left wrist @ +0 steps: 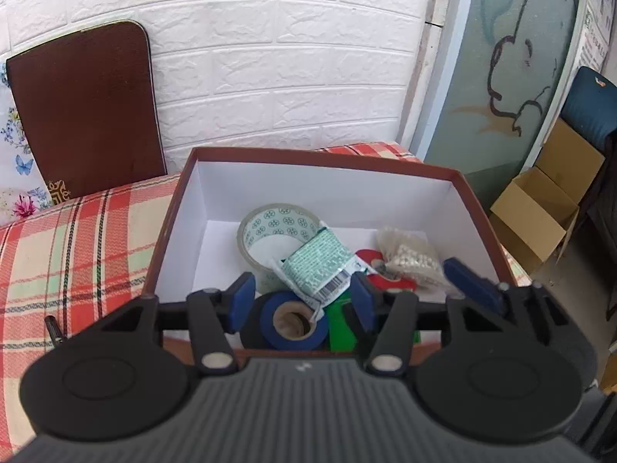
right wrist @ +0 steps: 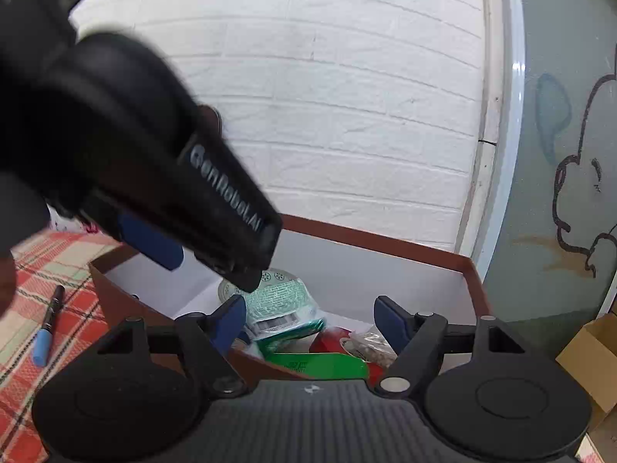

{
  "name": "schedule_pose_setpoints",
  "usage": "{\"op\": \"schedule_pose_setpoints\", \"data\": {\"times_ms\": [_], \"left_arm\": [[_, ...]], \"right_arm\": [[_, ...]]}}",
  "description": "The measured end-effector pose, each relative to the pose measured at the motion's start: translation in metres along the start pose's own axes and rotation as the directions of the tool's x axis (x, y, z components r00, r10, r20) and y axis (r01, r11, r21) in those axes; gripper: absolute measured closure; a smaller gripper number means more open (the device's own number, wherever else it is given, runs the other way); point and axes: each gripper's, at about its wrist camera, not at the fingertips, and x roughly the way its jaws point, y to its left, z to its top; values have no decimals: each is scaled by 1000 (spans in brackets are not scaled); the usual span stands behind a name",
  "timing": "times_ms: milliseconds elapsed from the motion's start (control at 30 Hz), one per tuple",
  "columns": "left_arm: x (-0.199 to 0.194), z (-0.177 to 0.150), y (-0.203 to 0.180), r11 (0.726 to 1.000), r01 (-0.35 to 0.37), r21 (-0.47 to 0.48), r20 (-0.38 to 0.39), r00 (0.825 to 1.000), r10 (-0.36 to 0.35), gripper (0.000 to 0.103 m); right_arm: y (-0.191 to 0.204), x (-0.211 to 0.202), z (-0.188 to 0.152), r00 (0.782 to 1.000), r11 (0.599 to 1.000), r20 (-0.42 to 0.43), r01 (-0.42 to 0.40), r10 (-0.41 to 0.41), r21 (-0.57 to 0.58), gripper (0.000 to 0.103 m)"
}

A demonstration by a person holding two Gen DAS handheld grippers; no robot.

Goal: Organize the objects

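A brown-rimmed box (left wrist: pixel 175 212) with white walls stands on a red plaid cloth (left wrist: pixel 77 239). In it lie a clear tape roll (left wrist: pixel 277 227), a green-white packet (left wrist: pixel 316 266), a blue tape roll (left wrist: pixel 293 320), a green card (left wrist: pixel 339 328), a red piece (left wrist: pixel 381 272) and a bag of white beads (left wrist: pixel 414 258). My left gripper (left wrist: pixel 302 301) hangs open over the box's near side, with nothing between its pads. My right gripper (right wrist: pixel 310 322) is open and empty too, over the box's right part; its blue finger (left wrist: pixel 472 283) shows in the left wrist view. A blue-capped pen (right wrist: pixel 48 328) lies on the cloth left of the box.
A brown board (left wrist: pixel 85 115) leans on the white brick wall behind the cloth. An open cardboard carton (left wrist: pixel 540 208) and a blue chair (left wrist: pixel 594 104) stand on the floor to the right. The left gripper's black finger (right wrist: pixel 227 200) fills the upper left of the right wrist view.
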Motion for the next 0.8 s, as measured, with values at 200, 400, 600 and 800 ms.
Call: {"op": "schedule_pose_setpoints", "data": {"times_ms": [200,400,600,800], "left_arm": [[-25,-22,7,999,-52,18,7,999,52,41],[-49,-53,19,995,-96,15,-29,995,96,40],[-69,-85,41,992,-122,-17,-46,992,121,39],[-82,-119,63,985,-165,-42,-62,985,162,36]], "right_arm": [[0,-27,-4,1000,997,4,-10,10,79,29],[0,-51,-18,994,983,-87,-48,64,179,26],[20,-60,-34,976,953,-161,-93,143,288,25],[41,-77,-42,955,939,-216,-130,205,317,25]]}}
